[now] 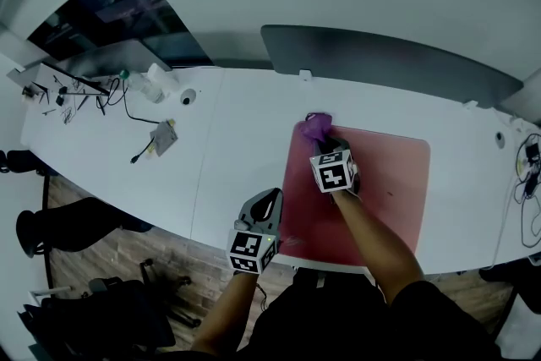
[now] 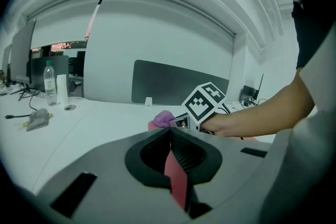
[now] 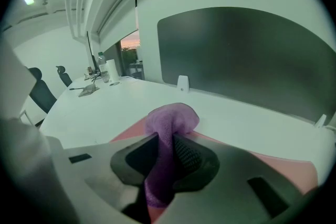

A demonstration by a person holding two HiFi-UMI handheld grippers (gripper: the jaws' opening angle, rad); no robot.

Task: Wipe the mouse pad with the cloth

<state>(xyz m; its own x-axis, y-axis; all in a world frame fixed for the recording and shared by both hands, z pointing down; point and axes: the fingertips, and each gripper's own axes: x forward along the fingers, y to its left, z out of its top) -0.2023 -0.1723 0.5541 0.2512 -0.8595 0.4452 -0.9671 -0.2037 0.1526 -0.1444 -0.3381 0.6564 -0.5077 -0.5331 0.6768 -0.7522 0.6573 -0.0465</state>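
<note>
The right gripper [image 3: 167,148] is clamped on a soft, fuzzy purple cloth [image 3: 171,122]. The cloth bunches into a rounded fold just beyond the tips and hangs down between the ribbed black pads. Beneath it lies the mouse pad [image 1: 382,182], a thin, flat pink rectangle with rounded corners, and the cloth rests at the pad's far left corner. The left gripper [image 2: 170,136], nearer the person and to the left of the right one, pinches the pad's near left edge. A slim pink strip shows between its closed jaws. Both are over a long, smooth white table [image 1: 228,123]. Beyond the right gripper a dark grey divider panel [image 3: 247,55] stands against a pale wall. Far to its left stands a clear bottle [image 2: 50,84].
</note>
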